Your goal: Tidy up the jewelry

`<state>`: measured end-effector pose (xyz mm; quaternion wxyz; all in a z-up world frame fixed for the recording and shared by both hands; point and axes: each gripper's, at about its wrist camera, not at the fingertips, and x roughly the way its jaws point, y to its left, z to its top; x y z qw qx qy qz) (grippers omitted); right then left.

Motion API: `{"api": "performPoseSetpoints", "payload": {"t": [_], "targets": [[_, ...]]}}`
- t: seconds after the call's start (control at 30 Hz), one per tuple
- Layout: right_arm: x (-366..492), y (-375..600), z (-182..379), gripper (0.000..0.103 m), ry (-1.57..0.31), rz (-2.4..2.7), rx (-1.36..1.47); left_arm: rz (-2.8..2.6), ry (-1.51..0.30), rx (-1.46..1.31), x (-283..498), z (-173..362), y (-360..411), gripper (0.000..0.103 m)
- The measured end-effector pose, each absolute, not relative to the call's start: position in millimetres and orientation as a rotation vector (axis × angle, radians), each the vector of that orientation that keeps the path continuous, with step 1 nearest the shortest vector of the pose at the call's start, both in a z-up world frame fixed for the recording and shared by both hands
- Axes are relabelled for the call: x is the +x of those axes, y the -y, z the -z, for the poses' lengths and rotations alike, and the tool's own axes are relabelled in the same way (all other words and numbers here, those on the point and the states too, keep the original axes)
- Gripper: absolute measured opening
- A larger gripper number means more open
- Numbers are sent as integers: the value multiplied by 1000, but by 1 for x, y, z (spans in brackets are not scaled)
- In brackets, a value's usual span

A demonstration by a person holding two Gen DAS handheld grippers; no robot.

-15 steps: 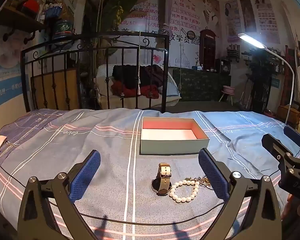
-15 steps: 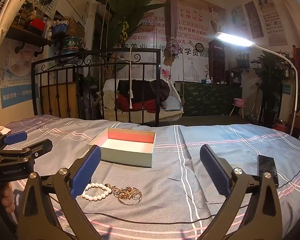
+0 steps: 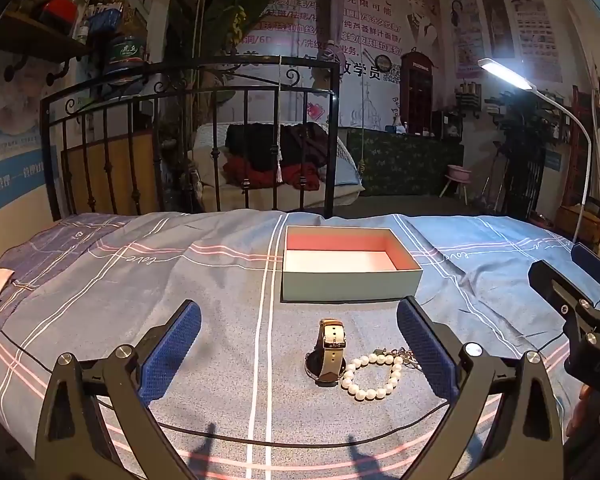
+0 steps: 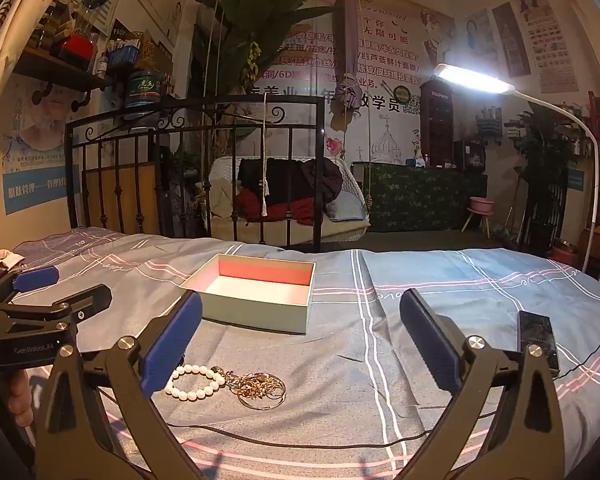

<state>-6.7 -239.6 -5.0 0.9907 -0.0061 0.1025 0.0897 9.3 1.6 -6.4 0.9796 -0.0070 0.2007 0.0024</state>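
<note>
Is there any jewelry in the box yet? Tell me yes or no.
No, the box shows only its bare white floor, while the watch and pearl bracelet lie on the bedspread in front of it.

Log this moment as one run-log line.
left gripper: open, empty | right gripper: open, empty | watch, pearl bracelet, gold chains: on bedspread | box: empty
</note>
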Motion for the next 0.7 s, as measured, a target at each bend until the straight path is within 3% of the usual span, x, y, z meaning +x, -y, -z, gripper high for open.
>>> {"api": "performPoseSetpoints", "payload": {"t": [0.7], "targets": [[-1, 235, 7, 98, -221, -182, -19, 8, -406, -14, 10, 8, -1, 97]]}}
